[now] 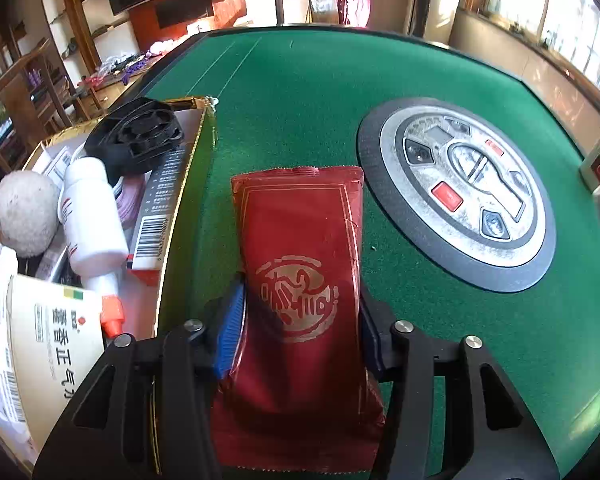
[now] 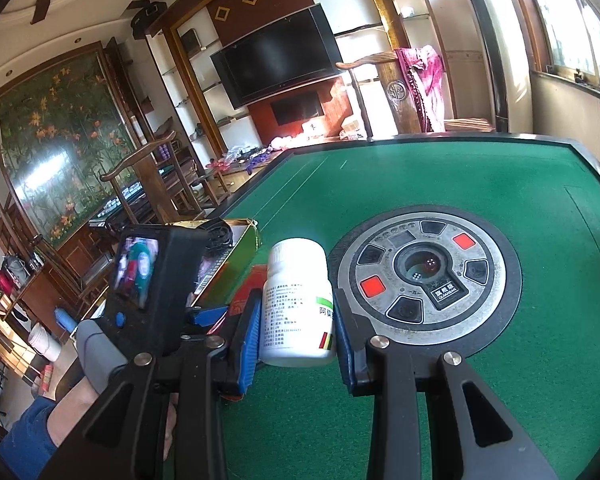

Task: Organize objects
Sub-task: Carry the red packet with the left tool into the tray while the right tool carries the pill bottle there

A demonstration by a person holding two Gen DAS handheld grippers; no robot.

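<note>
Down on the green felt table (image 1: 300, 92), the left gripper (image 1: 300, 332) has its jaws set around a red foil packet (image 1: 300, 264), which lies flat and lengthwise between them, its crimped far end pointing away from the camera. The blue pads (image 1: 232, 332) sit against the packet's two long sides; the left pad touches the foil, and the right pad is mostly hidden behind the packet's edge, so how firmly it presses cannot be told for sure. Just left of the packet stands an open gold-edged box (image 1: 188, 184) crowded with things: a white bottle (image 1: 92, 212) lying on its side, a black fan-shaped plastic piece (image 1: 140, 136), a fuzzy pale ball (image 1: 24, 212), and several printed medicine cartons (image 1: 48, 340). To the right of the packet, set into the table, is a round grey control dial (image 1: 456, 192) with red buttons. In the right wrist view, the right gripper (image 2: 296, 328) holds a white pill bottle (image 2: 298, 304) upright between its blue pads, its cap on top and its label facing the camera, raised a little over the felt. Beyond that bottle the same box (image 2: 240, 240) and the dial (image 2: 428, 276) are visible, with the left gripper's handle and a hand (image 2: 96, 344) at the lower left.
</note>
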